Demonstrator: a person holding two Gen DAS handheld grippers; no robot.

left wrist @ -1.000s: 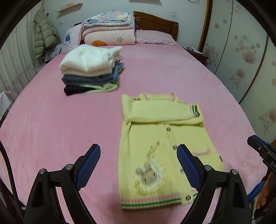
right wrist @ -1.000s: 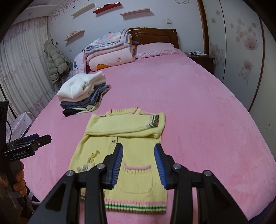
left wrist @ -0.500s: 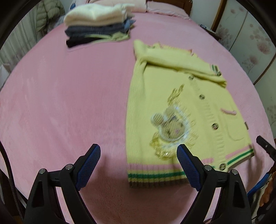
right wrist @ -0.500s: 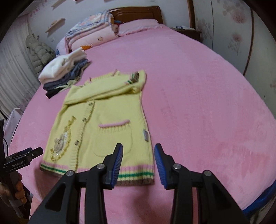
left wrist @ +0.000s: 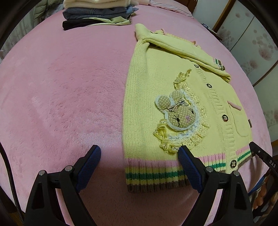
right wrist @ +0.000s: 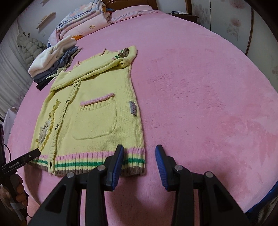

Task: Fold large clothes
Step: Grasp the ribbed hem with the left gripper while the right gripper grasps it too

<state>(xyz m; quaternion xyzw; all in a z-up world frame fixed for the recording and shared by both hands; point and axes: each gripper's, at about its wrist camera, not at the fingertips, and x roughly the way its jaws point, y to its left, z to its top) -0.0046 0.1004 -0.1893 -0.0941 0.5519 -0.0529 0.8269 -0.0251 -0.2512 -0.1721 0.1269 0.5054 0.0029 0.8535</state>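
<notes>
A yellow knit cardigan (left wrist: 147,104) lies flat on the pink bed, sleeves folded across the chest, striped hem toward me. It has a bunny patch (left wrist: 177,111) and a pocket (right wrist: 97,120). My left gripper (left wrist: 139,165) is open, just above the hem's left corner (left wrist: 132,175), its jaws straddling that corner. My right gripper (right wrist: 139,160) is open, low over the hem's right corner (right wrist: 137,161), jaws either side of it. Neither holds anything. The right gripper's tip shows in the left wrist view (left wrist: 260,154); the left gripper's tip shows in the right wrist view (right wrist: 22,158).
A stack of folded clothes (left wrist: 97,15) sits at the far left of the pink bed (left wrist: 60,87), also in the right wrist view (right wrist: 52,60). Folded quilts and pillows (right wrist: 83,26) lie by the headboard. Wardrobe doors (left wrist: 252,43) stand on the right. The bed's near edge lies under my grippers.
Both grippers have moved down and closer to the cardigan's hem, the left to its left corner, the right to its right corner. The right gripper's jaws have opened wider.
</notes>
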